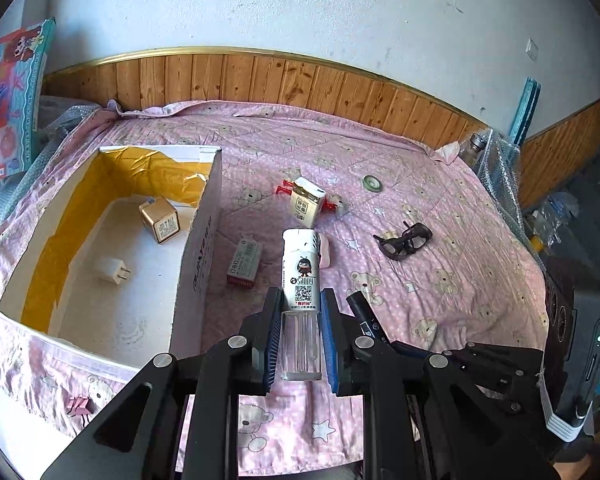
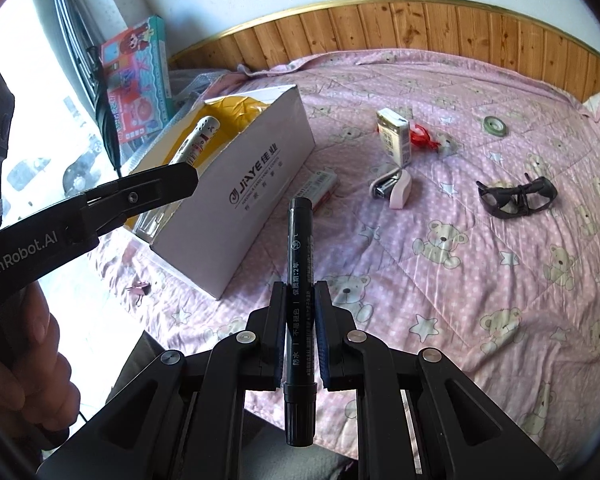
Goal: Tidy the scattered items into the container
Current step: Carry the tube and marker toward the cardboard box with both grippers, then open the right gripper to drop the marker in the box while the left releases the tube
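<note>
Left tongs (image 1: 300,312) grip lighter (image 1: 301,276); box (image 1: 198,248) wall just left.

Both wrist views close, sharing box (image 1: 198,248), bedspread (image 2: 460,240)

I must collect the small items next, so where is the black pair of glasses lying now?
The black glasses lie on the pink bear-print bedspread, on the right in both wrist views, well to the right of the white box and apart from the other items.

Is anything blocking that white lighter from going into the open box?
Nothing visible does. The left gripper holds the lighter just right of the box, whose top is open. Inside lie only a charger plug and a small gold box.
</note>
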The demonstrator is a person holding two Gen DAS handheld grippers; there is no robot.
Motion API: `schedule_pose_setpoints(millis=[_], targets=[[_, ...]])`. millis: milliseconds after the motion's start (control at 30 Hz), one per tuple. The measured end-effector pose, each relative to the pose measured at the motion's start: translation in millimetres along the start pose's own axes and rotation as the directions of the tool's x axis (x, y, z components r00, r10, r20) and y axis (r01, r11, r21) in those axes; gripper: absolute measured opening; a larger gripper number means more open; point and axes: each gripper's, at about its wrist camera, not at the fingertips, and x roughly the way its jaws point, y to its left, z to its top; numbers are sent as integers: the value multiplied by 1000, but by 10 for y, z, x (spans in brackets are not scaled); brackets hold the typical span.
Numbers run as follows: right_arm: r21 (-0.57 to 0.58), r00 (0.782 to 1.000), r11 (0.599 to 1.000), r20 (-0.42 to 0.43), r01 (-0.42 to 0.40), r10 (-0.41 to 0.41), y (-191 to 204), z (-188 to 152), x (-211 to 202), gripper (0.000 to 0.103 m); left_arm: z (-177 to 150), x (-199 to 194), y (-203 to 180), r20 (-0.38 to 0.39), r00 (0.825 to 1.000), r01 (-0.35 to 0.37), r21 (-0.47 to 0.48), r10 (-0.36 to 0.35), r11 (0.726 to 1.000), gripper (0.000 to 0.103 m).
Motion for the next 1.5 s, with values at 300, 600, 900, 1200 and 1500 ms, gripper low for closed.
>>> schedule_pose_setpoints(millis=[300, 600, 900, 1200, 1500], targets=[[-34, 1000, 999, 11, -4, 4, 197, 127, -19, 14, 66, -136, 221, 31, 1000, 1, -39, 0, 999, 20], [-67, 999, 998, 32, -19, 22, 408, 318, -50, 14, 153, -223, 433, 58, 998, -3, -80, 8, 997, 20], [-100, 998, 994, 39, -45, 50, 592, 523, 9, 14, 239, -276, 664, 78, 996, -24, -126, 34, 992, 20], [-129, 996, 989, 47, -68, 75, 725, 735, 82, 14, 330, -302, 837, 89, 994, -48, -153, 62, 987, 20], [-163, 994, 982, 46, -95, 103, 925, 901, 206, 14, 375, -267, 1087, 86, 990, -90, -195, 109, 977, 20]])
